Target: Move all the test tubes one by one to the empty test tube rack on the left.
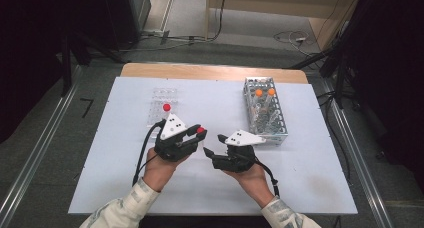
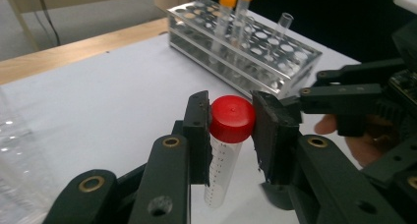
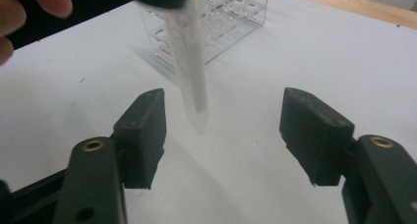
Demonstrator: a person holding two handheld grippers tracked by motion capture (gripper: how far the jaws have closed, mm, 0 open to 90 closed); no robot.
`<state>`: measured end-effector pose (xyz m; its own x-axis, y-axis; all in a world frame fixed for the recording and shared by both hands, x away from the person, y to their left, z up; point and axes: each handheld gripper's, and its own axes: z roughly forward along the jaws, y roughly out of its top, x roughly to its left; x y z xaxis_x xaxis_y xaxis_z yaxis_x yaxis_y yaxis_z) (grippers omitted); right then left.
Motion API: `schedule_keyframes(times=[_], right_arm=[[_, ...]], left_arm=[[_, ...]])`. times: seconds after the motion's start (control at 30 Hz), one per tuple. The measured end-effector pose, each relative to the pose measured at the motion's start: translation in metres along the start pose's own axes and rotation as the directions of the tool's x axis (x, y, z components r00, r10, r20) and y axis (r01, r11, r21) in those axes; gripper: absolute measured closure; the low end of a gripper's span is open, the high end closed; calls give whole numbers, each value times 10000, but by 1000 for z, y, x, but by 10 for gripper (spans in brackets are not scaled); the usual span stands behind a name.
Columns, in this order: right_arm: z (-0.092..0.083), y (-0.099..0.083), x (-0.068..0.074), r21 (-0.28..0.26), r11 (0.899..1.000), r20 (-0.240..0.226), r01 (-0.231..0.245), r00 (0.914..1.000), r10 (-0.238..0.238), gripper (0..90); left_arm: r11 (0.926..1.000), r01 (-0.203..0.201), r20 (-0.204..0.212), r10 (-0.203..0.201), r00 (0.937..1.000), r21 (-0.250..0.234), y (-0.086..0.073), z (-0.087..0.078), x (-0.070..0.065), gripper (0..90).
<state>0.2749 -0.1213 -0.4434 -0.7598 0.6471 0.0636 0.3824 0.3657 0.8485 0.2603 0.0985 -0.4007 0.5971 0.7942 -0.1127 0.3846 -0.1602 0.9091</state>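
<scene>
Red-capped tube (image 2: 227, 135): clear, graduated, conical tip; held above the white table (image 1: 300, 178) in the left gripper (image 1: 199, 133), whose pads clamp the red cap from both sides.

Left gripper: closed on the cap, tube body hanging below the jaws.

Right gripper (image 3: 223, 130): jaws spread wide, nothing between the pads; the tube's tip hangs just ahead of the gap, apparently not touching either pad.

Metal rack (image 1: 265, 113): far right of the table, carrying two orange-capped tubes (image 1: 265, 93).

Clear rack (image 1: 162, 105): far left, one red-capped tube (image 1: 166, 107) standing in it.
</scene>
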Motion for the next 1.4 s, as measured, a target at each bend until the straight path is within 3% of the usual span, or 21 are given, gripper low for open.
schedule_keyframes(times=[0.33,0.6,0.9,1.0,1.4], right_arm=[[-13,-2,-15,-82,9997,208,-209,9996,210,278],[-16,-2,-18,-123,9995,266,-297,9992,300,280],[-15,-3,-18,-78,9996,315,-277,9991,279,281],[-15,-3,-18,-79,9995,309,-297,9991,300,282],[-14,-4,-18,-52,9997,346,-255,9991,256,285]], left_arm=[[9982,497,-430,-512,9978,-348,9,-18,22,697],[9956,748,-831,-793,9934,-567,13,-27,36,697],[9911,997,-1327,-1108,9849,-876,15,-36,52,697],[9897,994,-1710,-1160,9784,-1026,15,-38,56,697],[9834,1188,-2275,-1480,9625,-1370,18,-37,71,697]])
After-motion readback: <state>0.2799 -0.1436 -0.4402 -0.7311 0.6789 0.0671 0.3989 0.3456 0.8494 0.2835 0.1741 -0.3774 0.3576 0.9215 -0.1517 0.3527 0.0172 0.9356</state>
